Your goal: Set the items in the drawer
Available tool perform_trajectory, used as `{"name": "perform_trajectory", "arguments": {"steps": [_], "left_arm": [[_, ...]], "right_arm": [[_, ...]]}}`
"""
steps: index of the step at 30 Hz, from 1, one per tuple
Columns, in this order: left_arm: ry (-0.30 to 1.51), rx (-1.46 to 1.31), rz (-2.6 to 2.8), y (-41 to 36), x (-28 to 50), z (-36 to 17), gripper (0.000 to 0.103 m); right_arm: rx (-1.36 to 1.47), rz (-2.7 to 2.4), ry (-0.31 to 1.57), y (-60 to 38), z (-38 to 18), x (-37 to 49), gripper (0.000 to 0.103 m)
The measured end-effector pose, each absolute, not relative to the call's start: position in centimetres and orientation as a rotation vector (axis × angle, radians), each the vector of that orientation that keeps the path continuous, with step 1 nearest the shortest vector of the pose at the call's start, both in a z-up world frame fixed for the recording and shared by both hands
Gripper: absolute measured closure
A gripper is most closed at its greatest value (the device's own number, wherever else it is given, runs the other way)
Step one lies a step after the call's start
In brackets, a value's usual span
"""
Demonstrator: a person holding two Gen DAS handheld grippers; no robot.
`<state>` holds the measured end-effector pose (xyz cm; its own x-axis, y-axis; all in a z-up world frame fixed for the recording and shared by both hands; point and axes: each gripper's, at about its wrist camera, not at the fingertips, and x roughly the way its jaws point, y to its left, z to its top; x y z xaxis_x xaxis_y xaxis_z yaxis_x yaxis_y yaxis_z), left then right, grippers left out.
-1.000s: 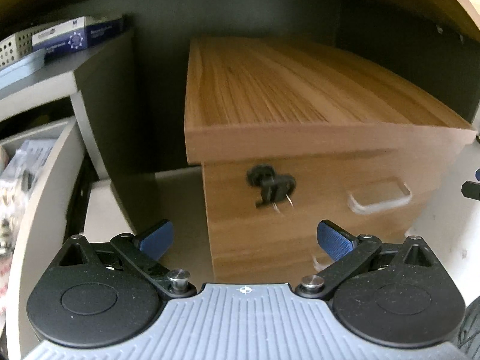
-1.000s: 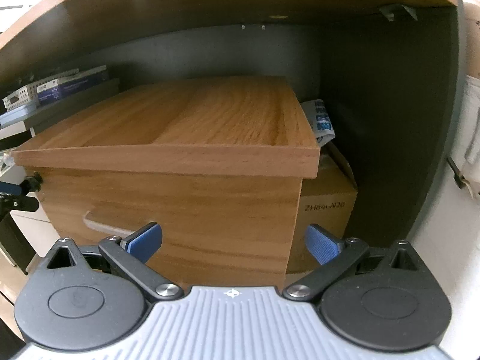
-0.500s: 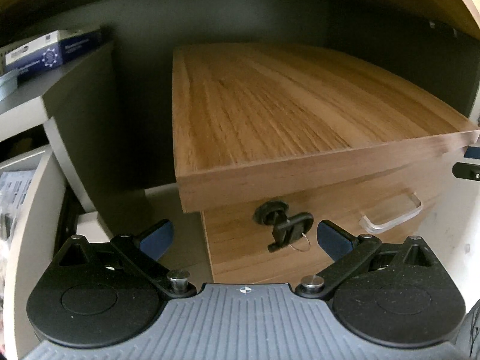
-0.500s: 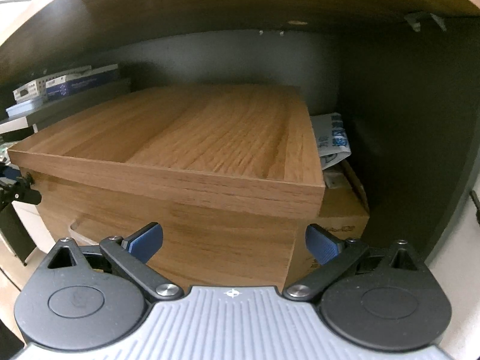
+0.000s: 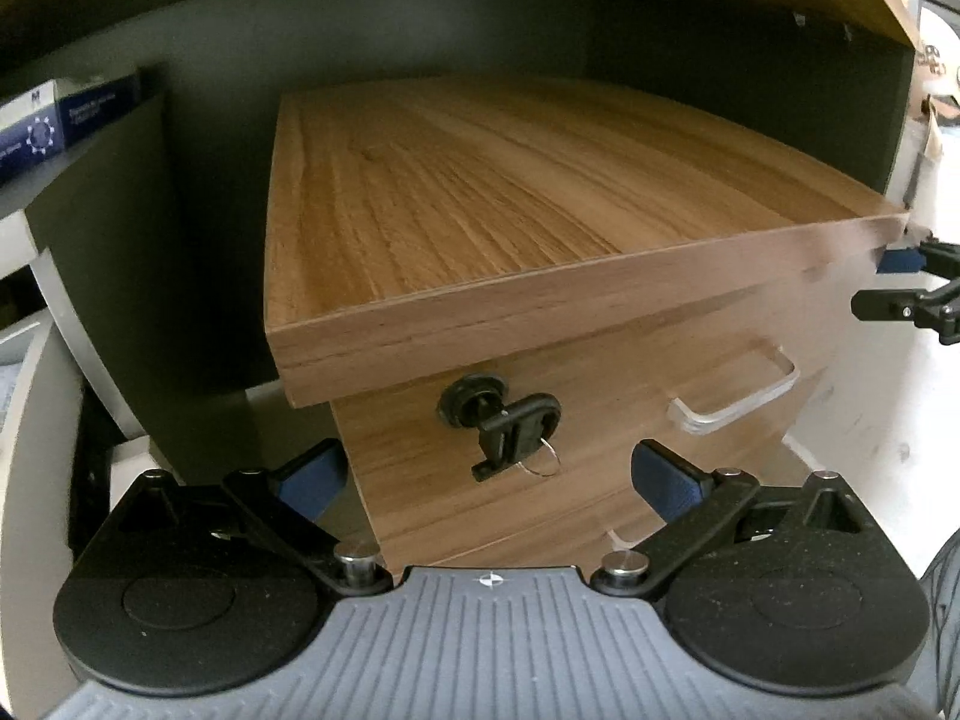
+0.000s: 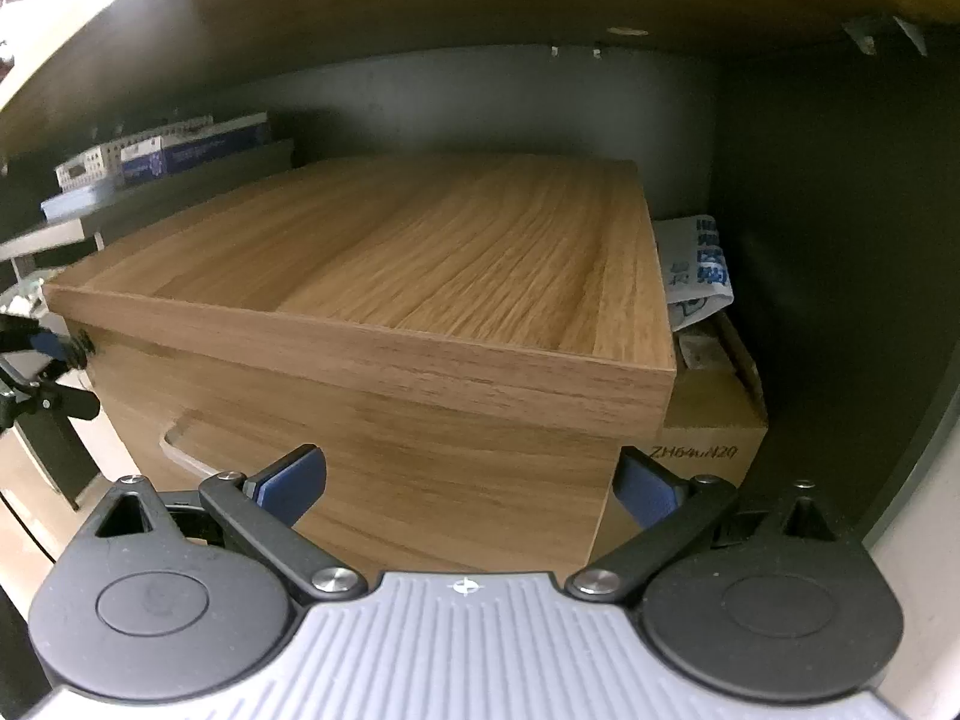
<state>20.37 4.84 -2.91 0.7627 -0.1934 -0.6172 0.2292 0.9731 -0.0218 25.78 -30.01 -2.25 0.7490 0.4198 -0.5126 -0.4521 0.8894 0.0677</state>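
A wooden drawer cabinet (image 5: pixel 480 192) stands under a desk; it also shows in the right wrist view (image 6: pixel 420 276). Its top drawer front has a clear handle (image 5: pixel 738 396) and a black lock with a key (image 5: pixel 510 426). The drawer is shut. My left gripper (image 5: pixel 489 474) is open and empty, just in front of the lock. My right gripper (image 6: pixel 471 480) is open and empty at the cabinet's right front corner. Its fingers (image 5: pixel 900 282) show at the right edge of the left wrist view. No loose item shows in either gripper.
A grey cabinet (image 5: pixel 102 228) stands to the left with a blue box (image 5: pixel 66 114) on top. A cardboard box (image 6: pixel 714 420) with a printed bag (image 6: pixel 696 264) sits right of the wooden cabinet. The desk underside (image 6: pixel 480 0) is close overhead.
Both grippers have risen, so more of the cabinet top shows. The left gripper has come closer to the lock. Both stay open.
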Motion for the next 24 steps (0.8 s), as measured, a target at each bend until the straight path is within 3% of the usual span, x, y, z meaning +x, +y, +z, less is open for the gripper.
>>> {"name": "perform_trajectory", "arguments": {"steps": [8, 9, 11, 12, 13, 14, 17, 24], "left_arm": [[0.662, 0.054, -0.221, 4.9, 19.7, -2.6, 0.002], [0.661, 0.054, -0.221, 4.9, 19.5, -2.6, 0.002], [0.658, 0.044, -0.236, 5.1, 19.3, -2.5, 0.002], [0.658, 0.037, -0.258, 5.0, 19.1, -2.4, 0.004], [0.661, 0.046, -0.291, 4.7, 19.0, -2.4, 0.025], [0.667, 0.071, -0.333, 4.0, 18.8, -2.4, 0.021], [0.662, 0.26, -0.277, 1.3, 18.6, -2.9, 0.02], [0.645, 0.163, -0.242, 2.9, 18.6, -2.8, 0.019]], "right_arm": [[-0.028, 0.49, 0.55, -30.6, -2.2, 24.1, 0.001], [-0.013, 0.554, 0.562, -30.7, -2.3, 23.8, 0.016], [-0.05, 0.725, 0.627, -28.9, -2.6, 23.0, 0.029], [-0.2, 0.731, 0.61, -26.8, -2.8, 21.8, 0.029], [-0.256, 0.722, 0.594, -25.7, -3.1, 21.2, 0.028], [-0.309, 0.712, 0.579, -24.7, -3.3, 20.5, 0.028], [-0.187, 0.718, 0.583, -25.2, -3.2, 20.2, 0.028], [-0.165, 0.627, 0.568, -27.1, -3.3, 19.3, 0.025]]}}
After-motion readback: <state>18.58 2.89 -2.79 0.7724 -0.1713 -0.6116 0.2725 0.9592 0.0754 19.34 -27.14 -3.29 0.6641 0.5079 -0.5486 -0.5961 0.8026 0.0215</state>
